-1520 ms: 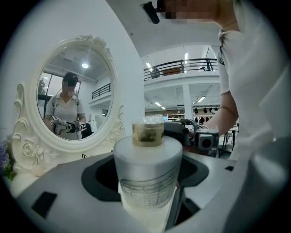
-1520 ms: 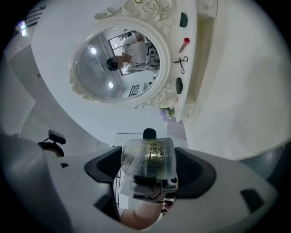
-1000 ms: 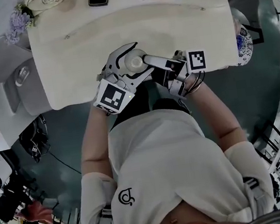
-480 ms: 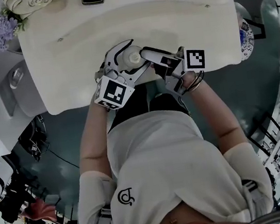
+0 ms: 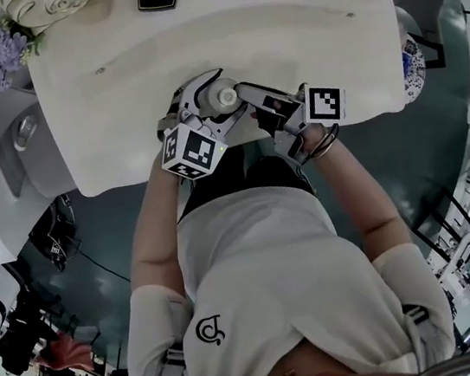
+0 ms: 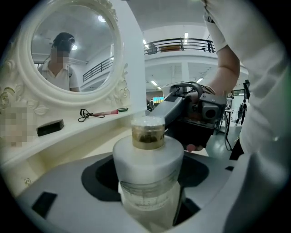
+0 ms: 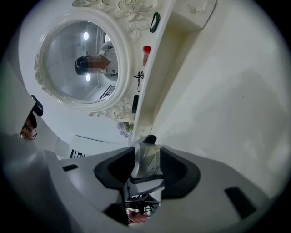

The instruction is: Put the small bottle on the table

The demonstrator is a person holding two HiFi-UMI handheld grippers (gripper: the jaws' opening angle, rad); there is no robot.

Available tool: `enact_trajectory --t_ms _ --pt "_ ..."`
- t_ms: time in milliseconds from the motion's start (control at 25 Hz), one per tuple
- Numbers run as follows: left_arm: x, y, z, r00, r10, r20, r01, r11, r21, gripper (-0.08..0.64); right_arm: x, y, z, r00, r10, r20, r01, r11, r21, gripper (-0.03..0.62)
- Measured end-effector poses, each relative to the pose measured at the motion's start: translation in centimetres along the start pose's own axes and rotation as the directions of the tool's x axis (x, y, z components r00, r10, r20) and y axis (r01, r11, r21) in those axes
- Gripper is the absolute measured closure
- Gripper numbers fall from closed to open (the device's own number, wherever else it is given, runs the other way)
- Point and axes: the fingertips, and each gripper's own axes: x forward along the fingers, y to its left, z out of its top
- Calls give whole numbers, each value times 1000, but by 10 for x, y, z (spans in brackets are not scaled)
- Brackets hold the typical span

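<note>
small bottle [image 6: 148, 159] in L claw [image 5: 220, 99], base hidden

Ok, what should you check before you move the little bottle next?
1. Hold: the left gripper is shut on the small bottle: ok.
2. Top: the right gripper, its jaws just closed, pinches the clear cap: ok.
3. Bottle is over the table: ok.
4. Bottle's base touches the table: cannot tell.
5. Table around the bottle is bare: ok.

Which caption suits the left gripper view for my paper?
Left gripper holds the small bottle, with an ornate mirror behind.
</note>
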Motion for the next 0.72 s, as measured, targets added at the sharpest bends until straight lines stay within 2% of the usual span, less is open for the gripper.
enact_trajectory --t_ms 240,440,520,640,720 --pt "7 3 -7 1000 -7 -12 6 1000 -15 210 2 -4 4 1000 -26 8 26 1000 4 439" --pt "9 4 -14 999 -17 -30 16 1000 -22 210 1 -16 2 993 -114 -12 114 994 -5 455" --pt "8 4 -14 999 -20 -27 20 999 -28 210 2 -14 2 994 -112 -11 112 994 -10 456" --pt "8 4 -14 999 -26 -26 25 999 -37 210 7 -6 3 998 -63 2 63 998 -1 454" --pt "8 4 -16 999 -33 -34 32 999 -41 210 8 -8 2 997 -72 -2 72 997 1 454"
